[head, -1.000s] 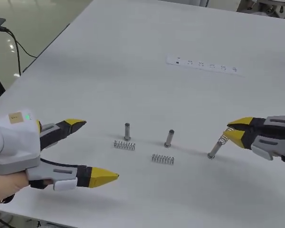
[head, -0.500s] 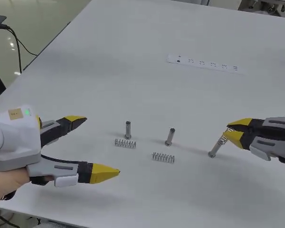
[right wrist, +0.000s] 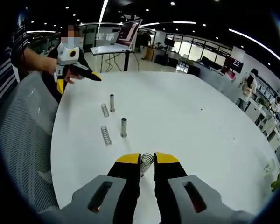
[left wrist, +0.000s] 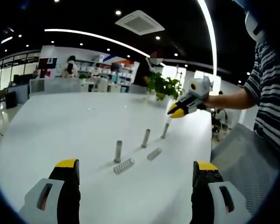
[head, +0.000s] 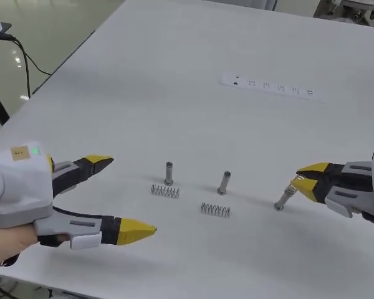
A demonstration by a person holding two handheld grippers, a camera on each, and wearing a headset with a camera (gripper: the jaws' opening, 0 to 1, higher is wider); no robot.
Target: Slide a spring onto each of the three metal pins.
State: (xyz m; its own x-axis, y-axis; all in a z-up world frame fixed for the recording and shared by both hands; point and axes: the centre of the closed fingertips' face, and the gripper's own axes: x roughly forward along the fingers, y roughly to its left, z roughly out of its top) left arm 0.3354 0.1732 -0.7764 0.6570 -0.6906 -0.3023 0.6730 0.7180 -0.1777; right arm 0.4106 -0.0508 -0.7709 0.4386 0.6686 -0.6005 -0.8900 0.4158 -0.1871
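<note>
My right gripper (head: pixel 301 176) is clenched on a spring (right wrist: pixel 147 160), which sits round the top of the leaning pin (head: pixel 282 201). That pin's foot rests on the table (head: pixel 174 93), to the right of the others. My left gripper (head: pixel 128 196) hangs near the table's front left, jaws spread wide, holding nothing. Between my grippers two pins stand upright. The left pin (head: pixel 168 172) has a loose spring (head: pixel 164 190) lying just in front of it, and the middle pin (head: pixel 224 182) has a second loose spring (head: pixel 214 210) near its foot. A power strip (head: pixel 271 87) lies well behind.
</note>
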